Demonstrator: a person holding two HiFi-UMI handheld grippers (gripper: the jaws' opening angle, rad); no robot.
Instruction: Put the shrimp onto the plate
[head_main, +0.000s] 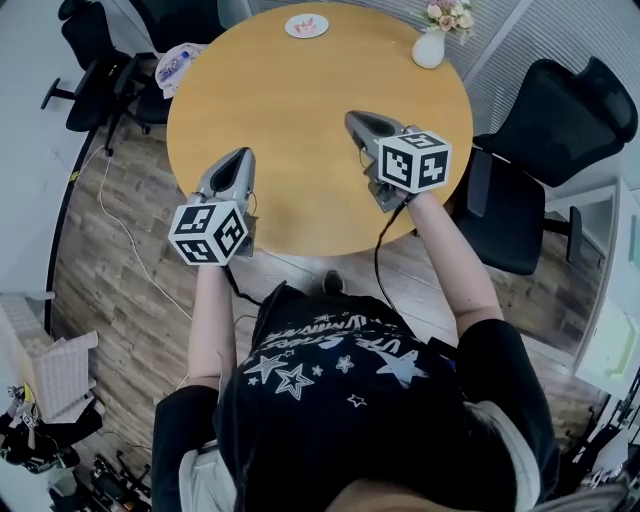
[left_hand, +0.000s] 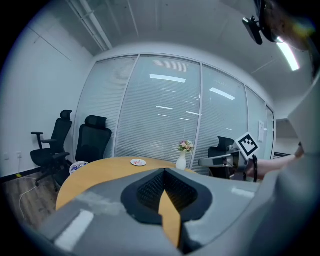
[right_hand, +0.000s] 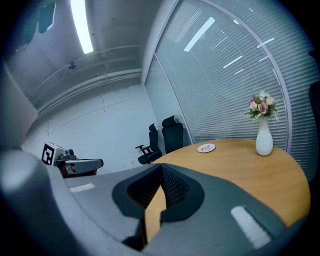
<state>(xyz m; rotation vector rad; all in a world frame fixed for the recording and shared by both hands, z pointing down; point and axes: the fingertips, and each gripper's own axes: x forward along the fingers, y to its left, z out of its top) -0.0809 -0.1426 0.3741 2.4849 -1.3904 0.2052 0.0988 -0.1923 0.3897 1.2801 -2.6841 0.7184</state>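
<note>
From the head view, my left tool (head_main: 240, 156) and right tool (head_main: 356, 121) hover over the near half of the round wooden surface (head_main: 300, 110). The pink shrimp (head_main: 308, 24) lies on the small white plate (head_main: 293, 30) at its far edge. In the left gripper view, the jaws are narrow, tips together, holding nothing. The right gripper view shows the same.

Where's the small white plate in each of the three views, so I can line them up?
Head view: the plate is at top centre, on the far edge of the table.
Left gripper view: the plate is left of centre, far across the table.
Right gripper view: the plate is right of centre.
Shared landmark: the white vase stands right of the plate in every view.
</note>
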